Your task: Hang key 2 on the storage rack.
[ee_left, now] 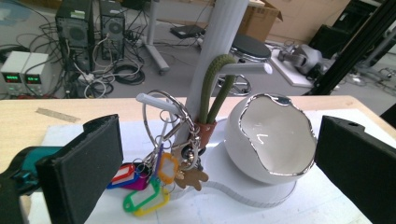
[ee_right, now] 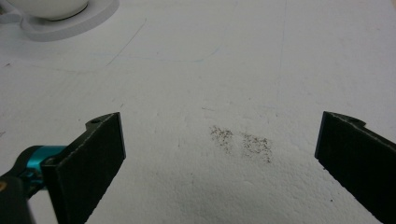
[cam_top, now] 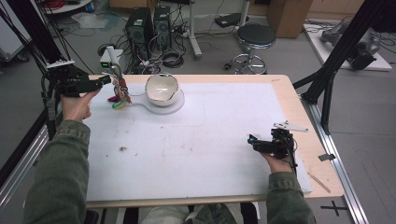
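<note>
A bunch of keys with coloured tags [ee_left: 161, 170] hangs from a white peg stand [ee_left: 219, 42] by a metal ring and a green cord loop [ee_left: 212, 88]. The bunch [cam_top: 120, 95] rests at the stand's foot at the far left of the white mat. Just right of it sits a white bowl with a silver broken-shell rim [ee_left: 275, 135] on the stand's round white base [cam_top: 162, 87]. My left gripper [cam_top: 106, 80] is just left of the keys, pointing at them. Its jaws [ee_left: 219, 140] stand open with nothing between the pads. My right gripper [cam_top: 252, 140] rests low at the right side of the table, open [ee_right: 219, 140] over bare mat.
The white mat [cam_top: 210, 140] covers most of the wooden table [cam_top: 285, 86]. Black frame posts [cam_top: 327, 79] rise at both sides. Behind the table stand computer towers [cam_top: 140, 28], a stool [cam_top: 256, 37] and a power supply [ee_left: 21, 72]. A dirty smudge [ee_right: 243, 142] marks the mat.
</note>
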### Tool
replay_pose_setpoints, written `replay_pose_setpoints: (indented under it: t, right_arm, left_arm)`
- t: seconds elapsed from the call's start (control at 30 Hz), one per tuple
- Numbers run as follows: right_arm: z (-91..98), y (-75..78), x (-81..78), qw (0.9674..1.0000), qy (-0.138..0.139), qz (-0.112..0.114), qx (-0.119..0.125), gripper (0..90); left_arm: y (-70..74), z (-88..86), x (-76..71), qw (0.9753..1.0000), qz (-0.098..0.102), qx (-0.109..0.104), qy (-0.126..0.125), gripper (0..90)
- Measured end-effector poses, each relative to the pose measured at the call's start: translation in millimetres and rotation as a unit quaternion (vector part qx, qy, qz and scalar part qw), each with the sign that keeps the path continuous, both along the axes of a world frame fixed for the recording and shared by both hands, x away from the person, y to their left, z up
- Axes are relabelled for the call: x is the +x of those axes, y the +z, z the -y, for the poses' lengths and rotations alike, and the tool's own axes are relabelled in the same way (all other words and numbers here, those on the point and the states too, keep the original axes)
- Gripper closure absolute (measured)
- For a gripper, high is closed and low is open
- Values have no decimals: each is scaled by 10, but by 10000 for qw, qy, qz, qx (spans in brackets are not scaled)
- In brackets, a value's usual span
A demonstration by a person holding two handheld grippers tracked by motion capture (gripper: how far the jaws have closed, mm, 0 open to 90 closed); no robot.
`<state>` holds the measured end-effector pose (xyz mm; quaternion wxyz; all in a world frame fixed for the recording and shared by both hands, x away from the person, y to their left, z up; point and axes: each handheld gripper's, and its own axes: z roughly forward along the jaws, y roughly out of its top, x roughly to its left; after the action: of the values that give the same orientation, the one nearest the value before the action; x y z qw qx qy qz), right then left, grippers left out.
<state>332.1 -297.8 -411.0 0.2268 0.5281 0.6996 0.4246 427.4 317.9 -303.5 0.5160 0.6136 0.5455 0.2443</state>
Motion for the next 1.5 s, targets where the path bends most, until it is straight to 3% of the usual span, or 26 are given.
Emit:
replay_pose_setpoints:
  t: [0.33,0.57,0.67,0.83,1.03,1.4,1.5]
  right_arm:
    - [27,33,-35,9999,-48,126,78,7]
    - [39,32,-37,9999,-61,134,63,7]
    - [37,31,-37,9999,-71,122,68,7]
    - [42,30,-38,9999,-69,129,60,7]
    - [36,27,-38,9999,-49,95,46,6]
    - [37,26,-39,9999,-58,86,62,7]
    - [37,25,-37,9999,-49,87,53,6]
  left_arm:
    - [-43,0,-184,9999,-6,107,45,16]
    - [-67,17,-323,9997,121,194,30,16]
    - [-126,2,-340,9999,109,80,63,16]
    - [-212,-7,-393,9998,108,67,144,16]
    - [-264,15,-459,9994,79,281,200,16]
    - [-409,13,-643,9991,269,55,335,17]
    - [-455,40,-694,9990,282,80,345,17]
